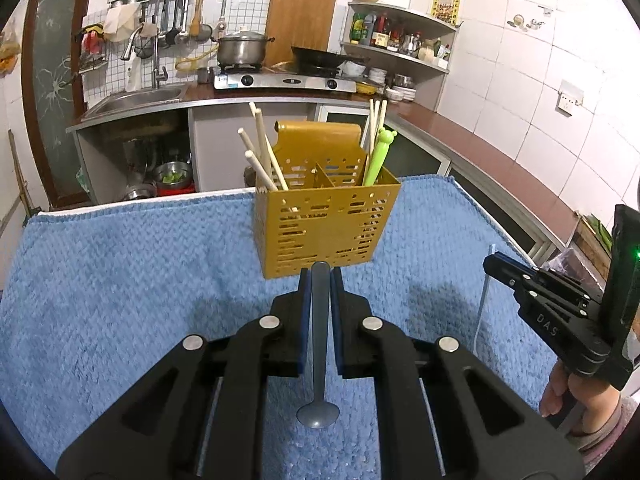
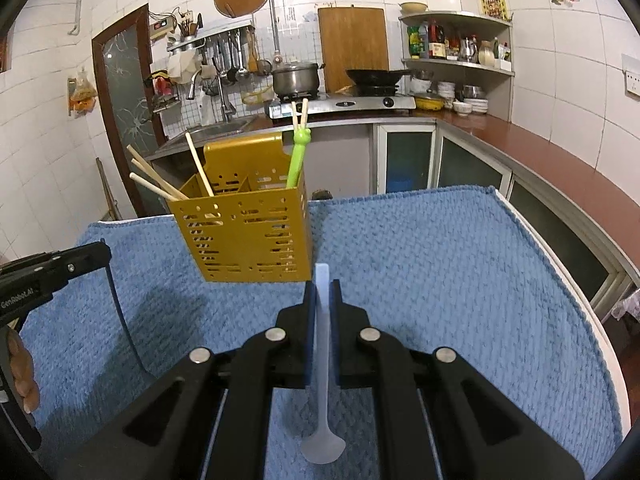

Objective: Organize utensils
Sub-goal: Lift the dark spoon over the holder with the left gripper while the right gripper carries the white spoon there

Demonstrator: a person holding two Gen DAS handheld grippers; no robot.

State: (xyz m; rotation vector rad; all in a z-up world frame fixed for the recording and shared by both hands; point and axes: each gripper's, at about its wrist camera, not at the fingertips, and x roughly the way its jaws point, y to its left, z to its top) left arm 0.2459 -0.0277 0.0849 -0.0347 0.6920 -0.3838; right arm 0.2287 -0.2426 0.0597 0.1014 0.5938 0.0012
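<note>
The left gripper (image 1: 320, 280) is clenching a grey spoon (image 1: 319, 344) by its handle; the spoon is running lengthwise between the jaws, handle tip pointing up the frame toward the holder, bowl hanging low near the camera. The yellow holder (image 1: 326, 220) is standing straight ahead at centre frame on the blue towel (image 1: 120, 280), its front wall just above the handle tip. Wooden chopsticks (image 1: 260, 152) are leaning out of its left compartment, and a green utensil (image 1: 378, 152) is standing in its right one.

The right gripper (image 2: 323, 286) is grasping a pale translucent spoon (image 2: 322, 360) the same way, handle forward, bowl near the camera. In this view the holder (image 2: 244, 236) is sitting up and to the left of the jaws, so the left gripper looks better lined up. Either spoon probably needs tipping upright over an open compartment before release.
</note>
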